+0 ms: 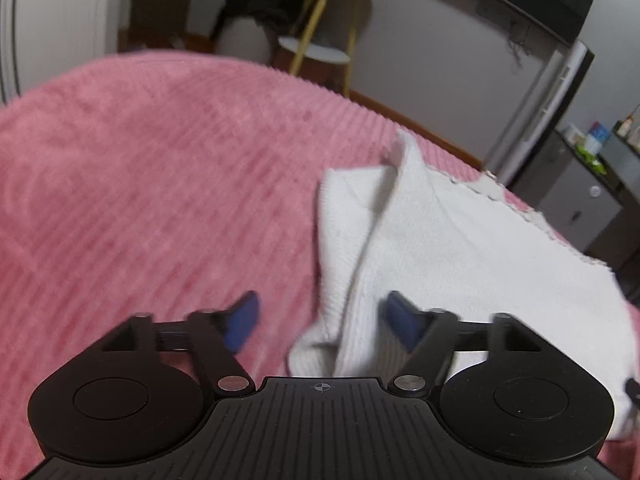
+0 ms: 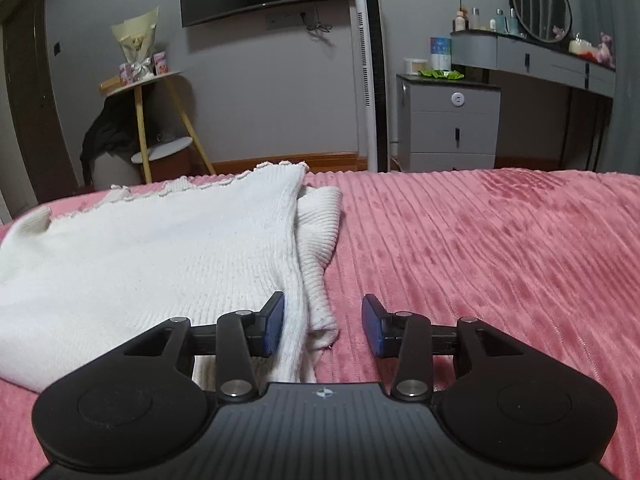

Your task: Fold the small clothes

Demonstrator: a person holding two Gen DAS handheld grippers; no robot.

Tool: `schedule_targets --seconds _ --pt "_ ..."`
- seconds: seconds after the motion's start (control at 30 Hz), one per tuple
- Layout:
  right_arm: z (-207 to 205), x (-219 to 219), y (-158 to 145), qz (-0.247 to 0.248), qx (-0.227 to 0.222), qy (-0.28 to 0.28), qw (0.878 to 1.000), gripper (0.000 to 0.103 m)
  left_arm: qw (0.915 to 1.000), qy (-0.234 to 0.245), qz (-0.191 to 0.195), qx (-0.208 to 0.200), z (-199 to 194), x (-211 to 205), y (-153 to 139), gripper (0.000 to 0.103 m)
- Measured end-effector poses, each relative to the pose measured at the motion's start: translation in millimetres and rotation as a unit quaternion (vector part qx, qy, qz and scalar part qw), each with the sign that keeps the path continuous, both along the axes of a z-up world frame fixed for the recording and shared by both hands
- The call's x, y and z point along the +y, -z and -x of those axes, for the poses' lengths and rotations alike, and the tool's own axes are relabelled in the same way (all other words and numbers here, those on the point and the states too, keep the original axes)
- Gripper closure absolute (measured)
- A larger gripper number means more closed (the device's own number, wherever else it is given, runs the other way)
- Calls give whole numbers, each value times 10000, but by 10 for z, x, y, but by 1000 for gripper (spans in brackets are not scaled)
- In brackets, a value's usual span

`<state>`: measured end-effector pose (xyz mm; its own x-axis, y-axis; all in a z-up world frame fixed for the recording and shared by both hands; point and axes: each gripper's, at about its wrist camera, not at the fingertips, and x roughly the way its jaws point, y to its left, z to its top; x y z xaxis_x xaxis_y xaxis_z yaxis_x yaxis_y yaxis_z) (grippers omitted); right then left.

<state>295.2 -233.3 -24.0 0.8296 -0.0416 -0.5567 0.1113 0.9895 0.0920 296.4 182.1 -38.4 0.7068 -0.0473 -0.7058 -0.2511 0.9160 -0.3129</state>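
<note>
Now the left gripper (image 1: 320,322) stands wide open with the white knit top's (image 1: 460,248) folded sleeve edge loose between its pads, while the right gripper (image 2: 323,326), half open, straddles the opposite sleeve cuff ungripped.

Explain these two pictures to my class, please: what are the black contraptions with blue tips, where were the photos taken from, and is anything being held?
There is no robot here. A person holds a hand-held black two-finger gripper in each hand, and a wide-angle camera on each looks forward along its blue-padded fingers. One picture comes from the left gripper, the other from the right gripper.

Both look down on a pink ribbed bedspread. On it lies a white ribbed knit garment, with one sleeve lying along its side.

Nothing is held. Each gripper stands open, its pads either side of an edge of the garment, not pressing it.
</note>
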Motion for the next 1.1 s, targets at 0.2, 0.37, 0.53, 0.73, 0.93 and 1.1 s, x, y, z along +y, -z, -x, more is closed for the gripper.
schedule_targets --seconds 0.2,0.37,0.53,0.73,0.93,1.1 --pt "75 61 -95 -167 -276 -200 9993 64 9984 145 540 37 -99 31 108 25" --pt "82 162 -99 -332 -333 -535 9975 75 9980 126 609 119 -264 19 127 31" --pt "95 300 -59 -290 -287 -852 9955 75 9959 223 851 188 -306 12 100 57" --pt "104 317 -103 -226 -241 -896 9954 75 9943 375 972 218 -306 44 142 40" --pt "166 249 -225 -34 -531 -501 9973 75 9941 640 814 312 -387 -61 125 27" --pt "213 396 -277 -208 -660 -1063 9919 76 9958 518 641 387 -403 -110 82 43"
